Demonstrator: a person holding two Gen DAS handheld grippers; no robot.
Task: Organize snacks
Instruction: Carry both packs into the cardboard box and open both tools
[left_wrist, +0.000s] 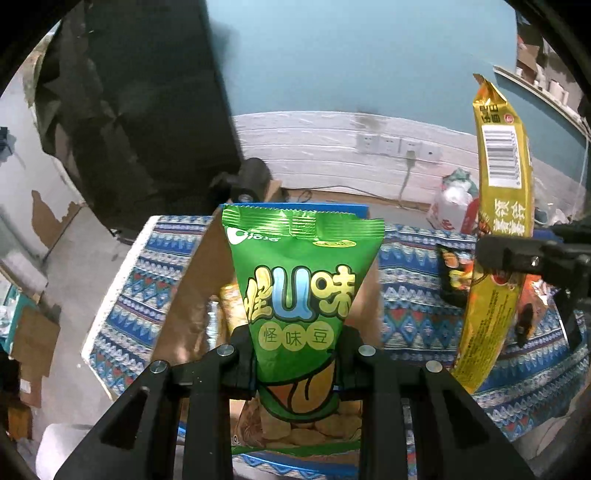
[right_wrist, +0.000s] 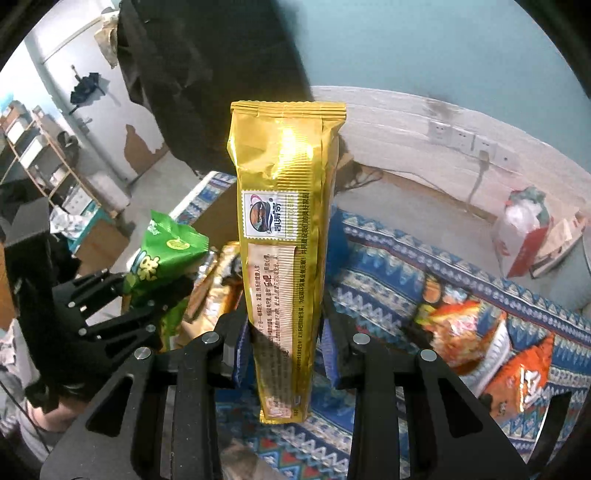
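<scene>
In your left camera, your left gripper pinches the green bag above the cardboard box, where another snack pack lies at 9 o'clock. In your right camera, your right gripper squeezes the gold pack; orange bags lie on the cloth at 3 o'clock.

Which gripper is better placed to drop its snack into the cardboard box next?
Probably the left gripper. Its green bag already hangs right above the open cardboard box. The right gripper holds the gold packet further right, over the patterned cloth.
</scene>
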